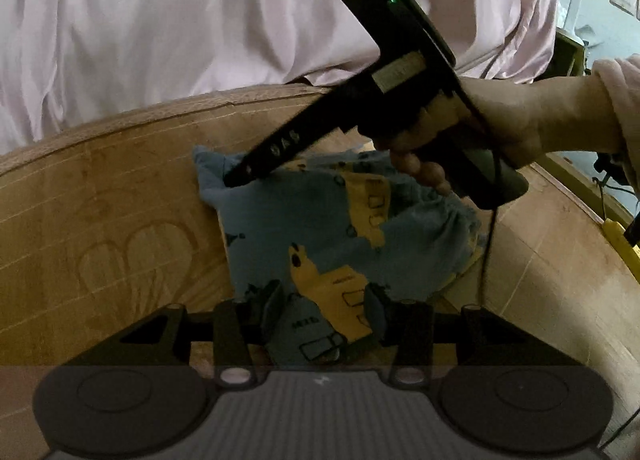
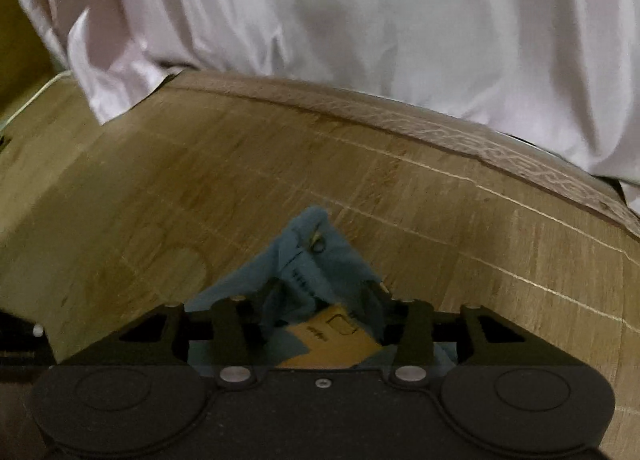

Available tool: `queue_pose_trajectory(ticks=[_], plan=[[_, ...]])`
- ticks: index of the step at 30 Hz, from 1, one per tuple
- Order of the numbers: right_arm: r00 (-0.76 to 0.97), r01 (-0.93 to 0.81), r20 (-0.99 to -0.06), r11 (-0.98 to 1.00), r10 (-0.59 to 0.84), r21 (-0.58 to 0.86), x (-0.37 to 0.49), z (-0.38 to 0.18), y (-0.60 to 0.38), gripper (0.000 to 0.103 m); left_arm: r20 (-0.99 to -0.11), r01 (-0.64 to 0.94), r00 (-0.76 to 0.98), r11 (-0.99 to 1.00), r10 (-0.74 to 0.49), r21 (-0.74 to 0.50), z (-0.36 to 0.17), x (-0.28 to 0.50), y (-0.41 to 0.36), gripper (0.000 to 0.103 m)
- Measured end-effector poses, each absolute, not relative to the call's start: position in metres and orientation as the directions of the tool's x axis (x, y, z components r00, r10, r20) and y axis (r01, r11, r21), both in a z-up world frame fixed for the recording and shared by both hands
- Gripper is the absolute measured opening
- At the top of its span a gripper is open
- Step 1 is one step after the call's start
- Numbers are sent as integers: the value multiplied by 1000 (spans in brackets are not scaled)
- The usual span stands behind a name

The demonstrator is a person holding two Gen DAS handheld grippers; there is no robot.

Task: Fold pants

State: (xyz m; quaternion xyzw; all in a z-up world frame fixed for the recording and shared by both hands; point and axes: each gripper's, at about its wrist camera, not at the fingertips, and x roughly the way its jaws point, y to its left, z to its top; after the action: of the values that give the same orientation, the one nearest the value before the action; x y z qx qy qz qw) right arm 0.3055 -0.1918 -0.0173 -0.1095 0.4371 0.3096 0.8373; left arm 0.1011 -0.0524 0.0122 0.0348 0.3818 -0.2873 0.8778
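So, the pants [image 1: 320, 228] are lying bunched on the wooden desk [image 1: 120, 188], blue cloth with yellow vehicle prints, and everything here is placed off them. My left tool [image 1: 324, 300] sits at their near edge, fingers [image 1: 272, 292] spread with cloth between them, though I can't tell if it's actually pinched. My right tool [image 1: 236, 178] comes in from the far right side, my hand [image 1: 500, 128] wrapped round its handle, tip down on the far corner of the pants. In its own camera the right tool [image 2: 324, 300] has blue cloth with a yellow patch [image 2: 328, 336] filling the gap between the fingers [image 2: 374, 292]; gripped or just resting, I can't tell. Beyond the pants, past the desk's edge, is my pale shirt [image 2: 360, 20]. No containers around.
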Motion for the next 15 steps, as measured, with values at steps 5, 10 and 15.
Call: queue_pose_trajectory(ticks=[5,10,15], plan=[[464,-615,-798,788,385,23,293,9,-215,80,-693,502,507,829,-512,-245,19,103,-46,73],[438,-643,-838,765,326,-38,259,39,-260,94,-708,459,497,845,-501,-276,27,102,-43,83],[469,-601,-830,798,301,-50,207,58,-302,102,-728,439,499,862,-469,-254,27,99,-44,88]])
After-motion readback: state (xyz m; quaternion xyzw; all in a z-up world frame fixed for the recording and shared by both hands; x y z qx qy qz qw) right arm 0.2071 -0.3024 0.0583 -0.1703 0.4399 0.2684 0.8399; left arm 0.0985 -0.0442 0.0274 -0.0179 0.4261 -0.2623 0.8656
